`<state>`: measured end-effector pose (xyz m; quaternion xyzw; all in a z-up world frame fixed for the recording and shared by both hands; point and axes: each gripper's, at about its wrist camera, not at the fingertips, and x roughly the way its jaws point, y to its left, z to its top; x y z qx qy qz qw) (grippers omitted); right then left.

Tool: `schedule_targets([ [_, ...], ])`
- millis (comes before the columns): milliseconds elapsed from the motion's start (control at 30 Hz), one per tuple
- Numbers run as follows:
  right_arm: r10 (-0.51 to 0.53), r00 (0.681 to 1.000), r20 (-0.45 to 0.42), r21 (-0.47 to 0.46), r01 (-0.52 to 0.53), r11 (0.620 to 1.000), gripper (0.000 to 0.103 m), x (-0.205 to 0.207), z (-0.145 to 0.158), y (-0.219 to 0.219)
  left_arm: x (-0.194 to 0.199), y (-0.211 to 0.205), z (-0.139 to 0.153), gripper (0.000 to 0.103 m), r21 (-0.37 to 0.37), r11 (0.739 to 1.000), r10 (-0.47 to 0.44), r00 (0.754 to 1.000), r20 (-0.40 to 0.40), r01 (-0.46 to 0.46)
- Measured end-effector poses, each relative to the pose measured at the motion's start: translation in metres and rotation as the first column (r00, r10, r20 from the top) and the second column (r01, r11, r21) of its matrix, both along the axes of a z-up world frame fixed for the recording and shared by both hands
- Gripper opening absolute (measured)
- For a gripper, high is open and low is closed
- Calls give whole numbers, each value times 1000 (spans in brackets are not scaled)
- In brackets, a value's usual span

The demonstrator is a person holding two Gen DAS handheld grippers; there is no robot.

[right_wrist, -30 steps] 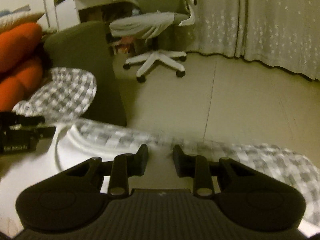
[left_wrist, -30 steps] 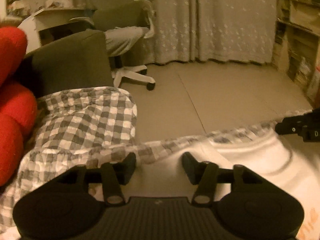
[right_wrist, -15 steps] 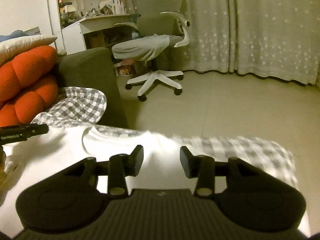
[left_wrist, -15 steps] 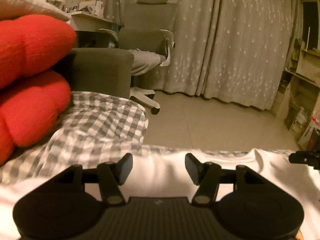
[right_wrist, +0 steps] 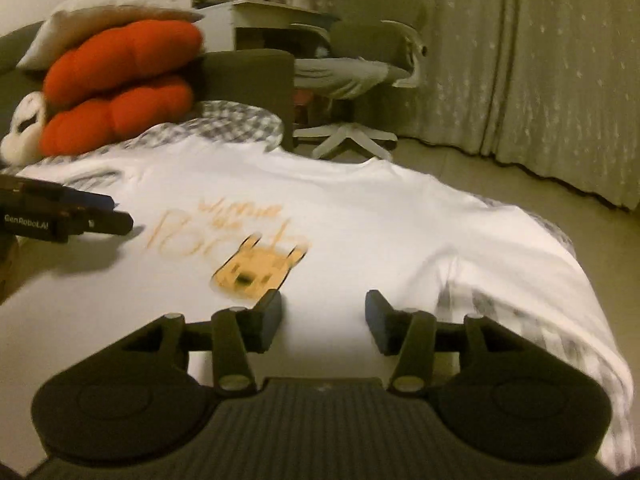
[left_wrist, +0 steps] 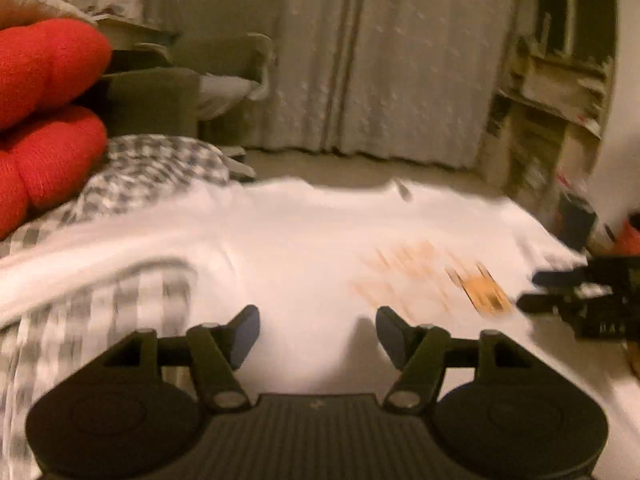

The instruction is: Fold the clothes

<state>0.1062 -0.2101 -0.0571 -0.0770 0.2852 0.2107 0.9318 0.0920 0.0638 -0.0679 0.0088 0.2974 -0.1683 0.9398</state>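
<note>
Left wrist view first: my left gripper (left_wrist: 318, 334) has its jaws apart and opening, nothing pinched between them, just the white t-shirt (left_wrist: 304, 248) lying flat underneath. The shirt is spread across the checkered cover (left_wrist: 156, 164) on the sofa, collar edge toward the far edge by the floor, orange print off to the right, and the right gripper (left_wrist: 560, 292) pokes in from the right edge over the shirt's side. The red cushion (left_wrist: 44, 112) sits stacked at the left end of the sofa, well clear of the shirt. This view is pretty smeared, so I can't tell exactly where the sleeve on my side ends. Right wrist view: jaws of the right gripper (right_wrist: 323, 316) are also apart and opening, empty, hovering over the lower body of the shirt just below the orange print (right_wrist: 248, 248). Here the t-shirt (right_wrist: 380, 216) looks laid out face up and mostly smooth, right sleeve draping toward the right edge of the sofa cover, and I can see the left gripper (right_wrist: 120, 216) coming in from the left. The office chair (right_wrist: 356, 76) and curtain are way off behind. My read: the spreading step is basically done, and the actual folding hasn't started. Next I'd need both grippers to come down on one side of the shirt, pinch only the fabric and not the cover below, then carry that side over toward the middle.
</note>
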Motion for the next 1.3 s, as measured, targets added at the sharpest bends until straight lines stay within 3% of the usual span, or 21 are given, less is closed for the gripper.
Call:
schedule_targets([
  [167, 43, 999, 9, 8, -44, 999, 51, -48, -4, -16, -38, -2, 0, 72, 90, 994, -62, 998, 11, 61],
  [367, 104, 995, 13, 19, -104, 994, 51, -99, -6, -29, -80, 12, 0, 72, 77, 993, -86, 996, 8, 85],
  [733, 148, 987, -59, 105, -142, 984, 51, -144, -1, -56, -131, 37, 9, 72, 112, 983, -146, 989, -31, 148],
  [900, 66, 990, -128, 230, -35, 972, 49, -145, -3, -90, -139, 44, 13, 72, 98, 985, -139, 989, -48, 143],
  [1067, -3, 977, -215, 402, 92, 911, 43, -125, -4, -114, -128, 41, 21, 71, 35, 994, -98, 994, -52, 100],
  [1300, -41, 964, -262, 479, 167, 862, 39, -101, -4, -121, -100, 19, 29, 71, -29, 998, -53, 996, -71, 51],
])
